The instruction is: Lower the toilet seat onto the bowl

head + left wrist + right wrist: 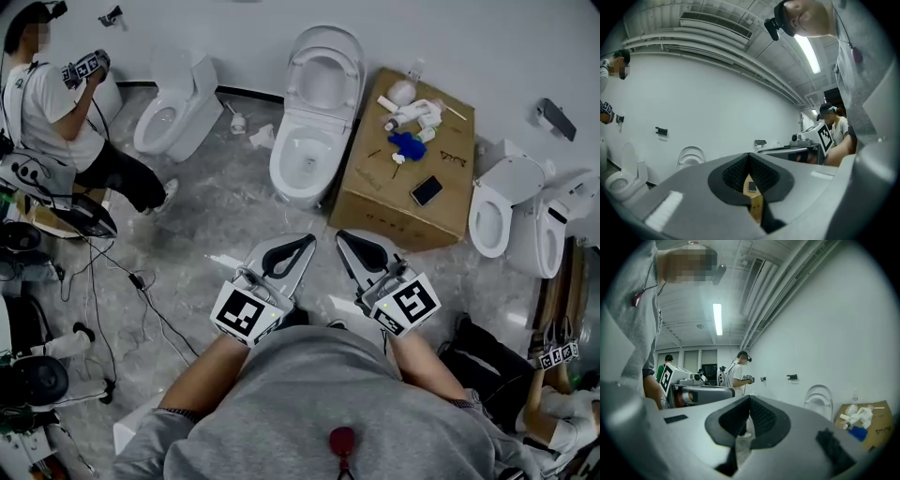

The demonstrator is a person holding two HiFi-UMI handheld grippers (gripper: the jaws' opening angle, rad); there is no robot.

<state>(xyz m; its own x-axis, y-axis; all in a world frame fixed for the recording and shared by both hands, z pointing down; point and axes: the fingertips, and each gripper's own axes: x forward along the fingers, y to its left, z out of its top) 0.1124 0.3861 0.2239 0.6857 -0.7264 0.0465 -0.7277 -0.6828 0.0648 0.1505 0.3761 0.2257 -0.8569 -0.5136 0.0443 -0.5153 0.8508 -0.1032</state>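
Right, the white oval toilet seat (298,82) stands upright against its lid, well ahead of both sets of jaws and roughly in line with the gap between them. The white ceramic bowl (302,161) sits open beneath it. Nothing touched yet, as I read it.

What worries me is the drop. If I tip that seat past its balance point with a shove and nothing is steadying it, I expect it to fall and slam onto the bowl. A closed tip could also skate off the smooth plastic rim.

Second worry: the brown cardboard box (405,183) sits just right of the toilet, ahead of the right jaws, and carries white bottles, a blue object and a dark phone. A wide swing on that side could knock them off.

Now the jaws. On the left gripper (749,157) the black ribbed pads meet at the tips, with nothing between them. Only the box and phone show far off through the slit below. The right gripper (750,399) is the same: jaws pressed together and empty, floor visible beyond. Both point level towards the wall, and both would need parting before they could pinch the rim.
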